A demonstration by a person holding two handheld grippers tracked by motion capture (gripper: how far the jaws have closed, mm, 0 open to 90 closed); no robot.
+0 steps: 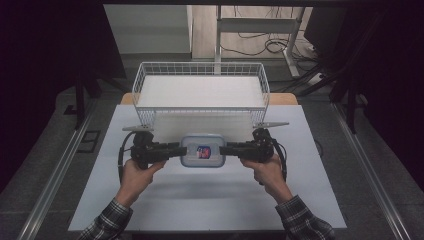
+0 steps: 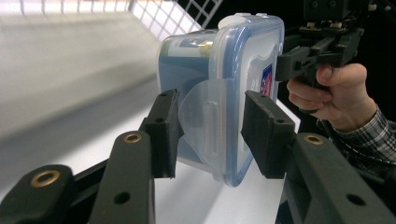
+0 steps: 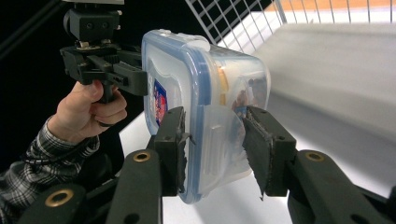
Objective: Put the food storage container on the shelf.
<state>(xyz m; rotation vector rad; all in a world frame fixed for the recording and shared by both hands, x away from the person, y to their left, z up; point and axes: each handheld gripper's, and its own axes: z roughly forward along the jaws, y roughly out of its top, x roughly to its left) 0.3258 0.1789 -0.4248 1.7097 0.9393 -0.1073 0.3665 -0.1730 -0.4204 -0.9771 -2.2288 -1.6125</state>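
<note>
A clear plastic food container [image 1: 202, 151] with a blue-rimmed snap lid and a red and blue sticker hangs a little above the white table top [image 1: 200, 205]. My left gripper [image 1: 175, 148] is shut on its left end and my right gripper [image 1: 226, 148] on its right end. In the left gripper view the container [image 2: 219, 84] sits on edge between the pads, a latch flap facing the camera at my left gripper [image 2: 212, 112]. The right gripper view shows the container [image 3: 210, 79], with my right gripper [image 3: 215, 121] clamping the lid and base. Some contents show faintly through the wall.
A white wire basket [image 1: 200, 66] stands just behind the container at the table's far side; its mesh shows as the basket [image 2: 187, 14] and the basket [image 3: 233, 18] in both gripper views. Dark floor and metal rails flank the table.
</note>
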